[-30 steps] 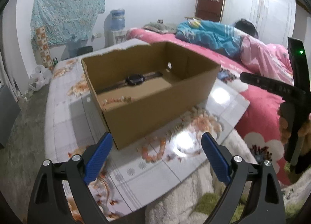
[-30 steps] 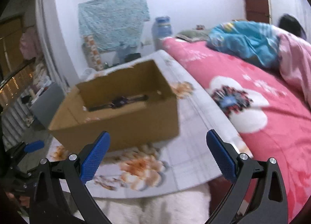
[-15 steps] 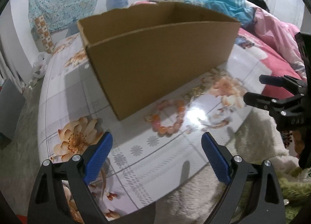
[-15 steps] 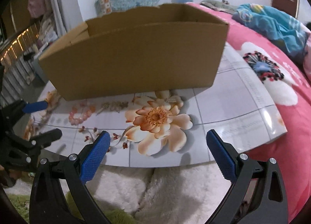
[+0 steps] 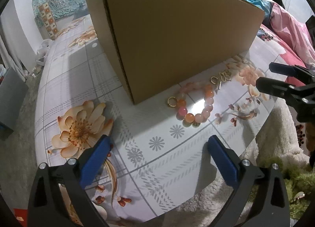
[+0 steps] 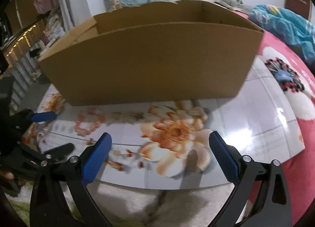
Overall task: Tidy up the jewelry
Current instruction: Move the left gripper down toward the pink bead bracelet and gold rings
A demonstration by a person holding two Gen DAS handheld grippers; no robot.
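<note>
Outstanding: beaded bracelet [image 5: 194,105], gold ring [image 5: 171,101] touching it, and small gold pieces [image 5: 221,78], all on the floral tabletop [image 5: 137,148] beside the cardboard box [image 5: 177,36], interior hidden; left gripper [image 5: 157,160] and right gripper [image 6: 160,156] spread wide, empty.

Indoor light from overhead is fairly dim and cool. A bright glare spot sits on the glossy tabletop [image 5: 198,107] inside the bead bracelet [image 5: 194,104]. The cardboard box [image 5: 177,36] casts a soft shadow leftward. The right wrist view is motion-blurred; both views bend strongly at the dark edges.
</note>
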